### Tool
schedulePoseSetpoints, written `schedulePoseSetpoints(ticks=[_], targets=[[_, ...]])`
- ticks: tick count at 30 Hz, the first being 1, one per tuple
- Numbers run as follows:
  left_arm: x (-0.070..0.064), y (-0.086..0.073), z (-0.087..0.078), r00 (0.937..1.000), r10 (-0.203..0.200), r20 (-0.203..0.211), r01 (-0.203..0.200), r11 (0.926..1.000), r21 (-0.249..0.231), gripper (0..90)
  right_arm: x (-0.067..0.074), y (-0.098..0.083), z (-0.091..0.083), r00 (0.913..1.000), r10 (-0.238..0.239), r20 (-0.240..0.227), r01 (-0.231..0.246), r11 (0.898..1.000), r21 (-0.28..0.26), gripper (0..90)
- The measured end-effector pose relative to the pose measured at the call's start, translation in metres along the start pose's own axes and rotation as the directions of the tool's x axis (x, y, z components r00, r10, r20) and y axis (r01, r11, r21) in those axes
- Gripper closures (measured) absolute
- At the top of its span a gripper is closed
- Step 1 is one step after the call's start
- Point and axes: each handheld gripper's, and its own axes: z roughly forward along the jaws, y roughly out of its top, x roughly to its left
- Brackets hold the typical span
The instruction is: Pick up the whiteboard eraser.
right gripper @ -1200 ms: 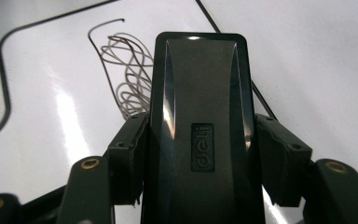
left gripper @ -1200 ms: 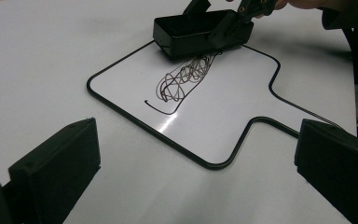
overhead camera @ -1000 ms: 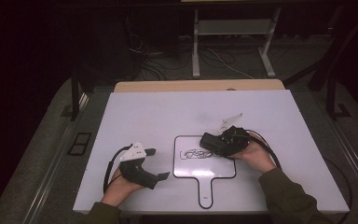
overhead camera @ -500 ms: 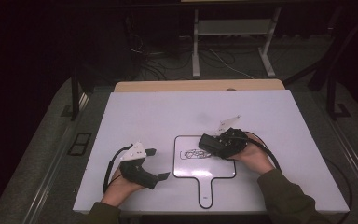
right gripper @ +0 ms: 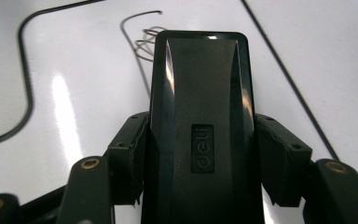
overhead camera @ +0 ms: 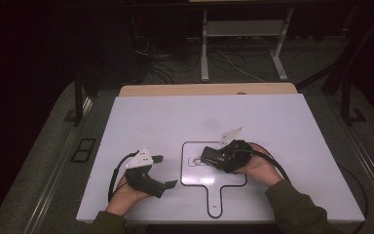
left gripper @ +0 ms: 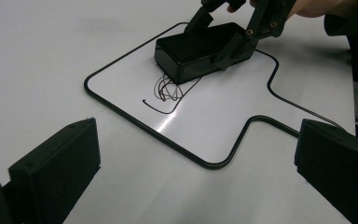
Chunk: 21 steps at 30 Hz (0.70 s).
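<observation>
Right gripper clamped on the black eraser, flat on the small whiteboard beside the scribble. Left gripper idle on the worktop, jaws wide apart. Best pressed flat, swept squarely across the ink.

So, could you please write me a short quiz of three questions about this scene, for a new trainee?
1. True or false: the right gripper is shut on the black eraser.
2. Which surface does the eraser rest on?
A. the bare table
B. the small whiteboard
C. the floor
3. Fill the gap: the left gripper holds ____ between its jaws.

Key
1. True: both jaws press on the sides of the eraser.
2. B: it sits on the board, at the edge of the scribble.
3. Nothing: the jaws stand wide apart beside the board, over the white table.
</observation>
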Motion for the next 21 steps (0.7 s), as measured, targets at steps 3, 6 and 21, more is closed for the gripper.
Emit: schedulePoseSetpoints(ticks=[3, 6, 21], targets=[[0.0, 0.0, 0.0, 1.0, 0.001, 0.0, -0.001, 1.0, 0.0, 0.0, 0.001, 0.001, 0.0, 0.9997, 0.02, -0.011, -0.02, 1.0, 0.003, 38.9], [0.0, 0.0, 0.0, 1.0, 0.002, 0.0, -0.002, 1.0, 0.001, 0.0, -0.005, -0.001, -0.001, 0.9992, 0.038, 0.009, -0.038, 0.999, 0.008, 38.8], [0.0, 0.0, -0.001, 1.0, 0.002, 0.0, -0.002, 1.0, -0.001, 0.0, -0.034, -0.02, -0.012, 0.986, 0.145, 0.083, -0.146, 0.989, 0.011, 38.8]])
